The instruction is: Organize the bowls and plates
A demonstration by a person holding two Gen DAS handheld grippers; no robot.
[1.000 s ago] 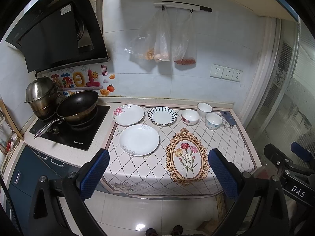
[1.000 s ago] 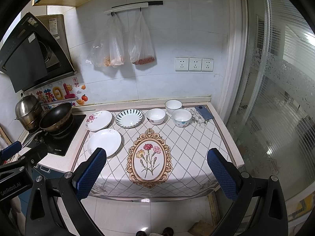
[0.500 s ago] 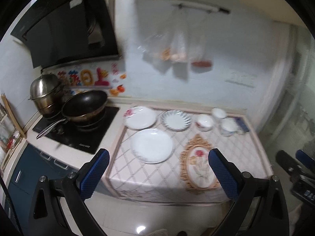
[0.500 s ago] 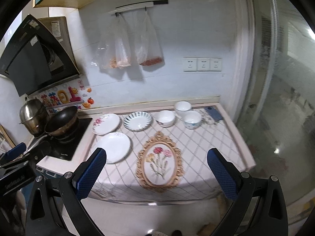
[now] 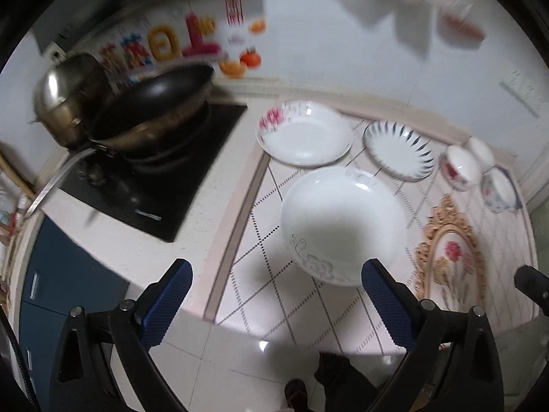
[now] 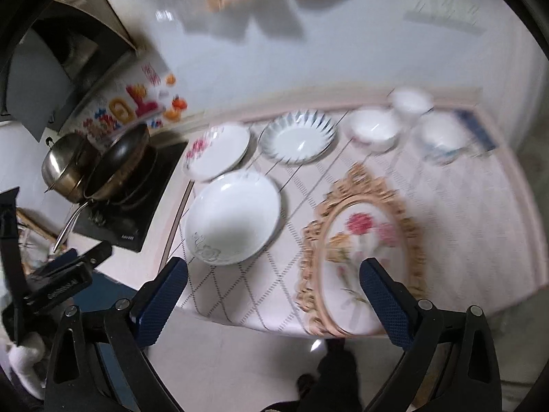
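Observation:
Three plates lie on the checked counter mat: a plain white plate [image 5: 343, 223] [image 6: 233, 216] nearest, a rose-print plate [image 5: 305, 134] [image 6: 218, 152] behind it, and a blue-rimmed plate [image 5: 398, 151] [image 6: 298, 137] to its right. Three small bowls [image 5: 461, 168] [image 6: 374, 130] stand at the back right. My left gripper [image 5: 274, 285] is open and empty, just short of the white plate's near rim. My right gripper [image 6: 274, 283] is open and empty over the mat's front edge, near the floral placemat [image 6: 363, 247].
A black wok [image 5: 154, 103] and a steel pot [image 5: 68, 92] sit on the cooktop [image 5: 154, 185] at left. The floral placemat [image 5: 449, 257] lies right of the white plate. Bags hang on the back wall. The floor lies below the counter's front edge.
Both grippers have moved forward and down towards the counter; the plates now look much larger. The left one swung left toward the white plate. Both stay open.

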